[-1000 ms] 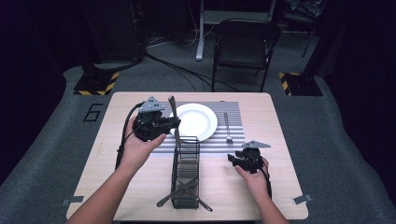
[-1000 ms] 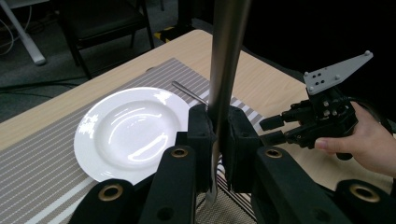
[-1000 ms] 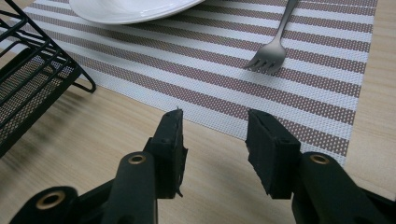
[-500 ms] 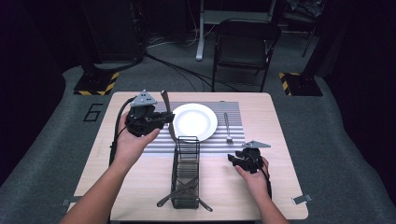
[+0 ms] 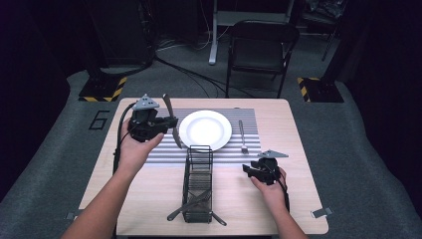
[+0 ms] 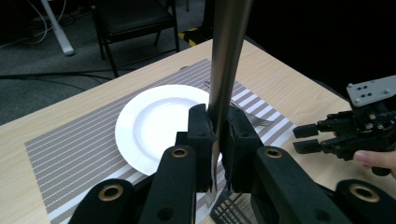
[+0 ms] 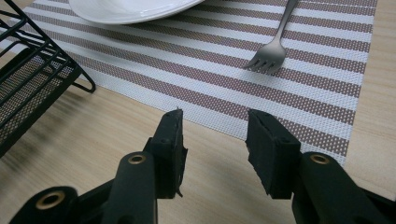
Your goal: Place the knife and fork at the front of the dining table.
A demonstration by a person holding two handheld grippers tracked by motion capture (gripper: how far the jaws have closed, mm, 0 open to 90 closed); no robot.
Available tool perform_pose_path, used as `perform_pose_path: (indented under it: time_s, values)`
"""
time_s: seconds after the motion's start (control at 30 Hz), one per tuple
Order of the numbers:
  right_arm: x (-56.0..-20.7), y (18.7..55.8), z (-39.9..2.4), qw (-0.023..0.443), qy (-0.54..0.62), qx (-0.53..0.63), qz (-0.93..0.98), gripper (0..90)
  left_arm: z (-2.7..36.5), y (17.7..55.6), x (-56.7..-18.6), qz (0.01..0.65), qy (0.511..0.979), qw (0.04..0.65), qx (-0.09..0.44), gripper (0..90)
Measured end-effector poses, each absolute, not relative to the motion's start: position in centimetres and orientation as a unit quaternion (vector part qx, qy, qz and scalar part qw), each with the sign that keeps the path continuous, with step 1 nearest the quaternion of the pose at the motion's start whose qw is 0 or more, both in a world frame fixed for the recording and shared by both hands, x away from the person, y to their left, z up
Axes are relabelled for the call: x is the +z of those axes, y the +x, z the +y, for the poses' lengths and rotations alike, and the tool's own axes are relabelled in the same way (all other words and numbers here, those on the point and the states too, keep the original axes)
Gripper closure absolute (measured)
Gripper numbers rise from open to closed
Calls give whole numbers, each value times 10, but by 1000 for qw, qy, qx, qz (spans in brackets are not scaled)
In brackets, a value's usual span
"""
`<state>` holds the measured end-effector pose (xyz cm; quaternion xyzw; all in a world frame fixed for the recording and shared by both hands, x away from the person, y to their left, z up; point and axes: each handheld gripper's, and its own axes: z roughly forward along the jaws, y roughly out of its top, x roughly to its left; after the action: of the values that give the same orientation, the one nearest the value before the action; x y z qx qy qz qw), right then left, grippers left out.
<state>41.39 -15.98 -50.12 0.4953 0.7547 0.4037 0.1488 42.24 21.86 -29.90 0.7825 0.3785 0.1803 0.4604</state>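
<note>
Two handheld grippers work over a wooden table (image 5: 149,199). We see the left gripper (image 5: 166,123) raised above the striped placemat's (image 5: 164,154) left edge, jaws pinching a table knife (image 5: 170,119) that stands nearly upright, slightly tilted, just left of the white plate (image 5: 205,129). In the left gripper view the knife (image 6: 226,60) rises between the pads, w/ the plate (image 6: 154,121) behind it. The right gripper (image 5: 251,172) rests low at the table's right, jaws spread w/ nothing between them, near the mat's right corner. A fork (image 7: 273,42) lies on the mat right of the plate. A black wire caddy (image 5: 198,184) stands at front centre, more cutlery poking out.
</note>
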Motion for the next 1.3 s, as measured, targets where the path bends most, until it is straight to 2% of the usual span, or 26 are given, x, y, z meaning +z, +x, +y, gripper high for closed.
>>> perform_pose_path:
  time_s: [0.5, 1.3]
  values:
    - [-502, 414, -160, 147, 496, 403, 755, 558, 234, 434, -318, 402, 772, 454, 190, 823]
    - [-503, 414, -158, 144, 497, 401, 756, 557, 260, 448, -372, 448, 759, 429, 197, 824]
